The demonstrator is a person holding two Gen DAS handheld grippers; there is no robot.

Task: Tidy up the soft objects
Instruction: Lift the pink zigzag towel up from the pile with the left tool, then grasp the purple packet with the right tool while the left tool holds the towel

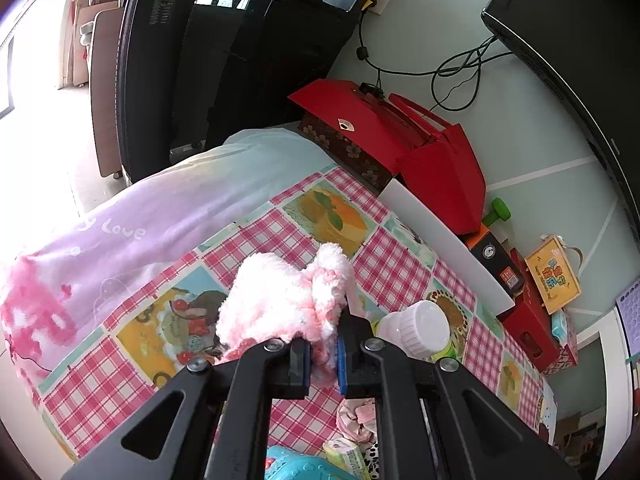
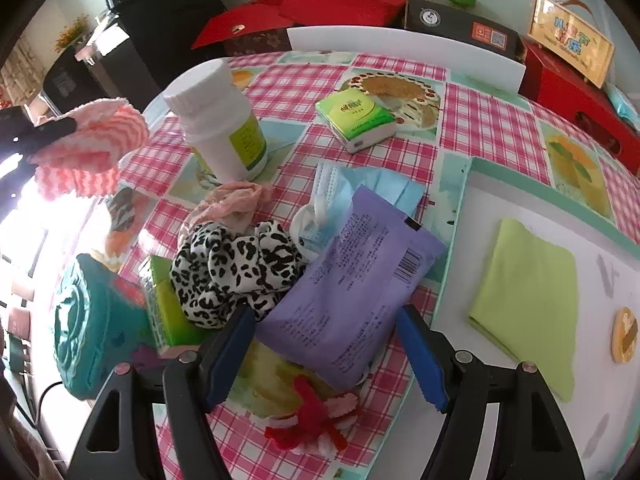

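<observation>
My left gripper (image 1: 322,354) is shut on a fluffy pink-and-white cloth (image 1: 280,304) and holds it above the checked tablecloth (image 1: 312,232). The right wrist view shows that cloth (image 2: 88,152) at the far left, off the table. My right gripper (image 2: 326,354) points down at a pile of soft things. Its blue pads (image 2: 420,360) stand apart at either edge of a flat purple packet (image 2: 352,288). The packet rests on the pile and the table. A leopard-print scrunchie (image 2: 236,272), a pink scrunchie (image 2: 228,204) and a blue face mask (image 2: 360,188) lie beside it.
A white bottle (image 2: 218,120) stands left of the pile, with a green tissue pack (image 2: 356,120) behind it. A folded green cloth (image 2: 528,300) lies on a white board (image 2: 520,200) at right. A red yarn bow (image 2: 316,416), teal object (image 2: 88,320) and red boxes (image 1: 400,140) are around.
</observation>
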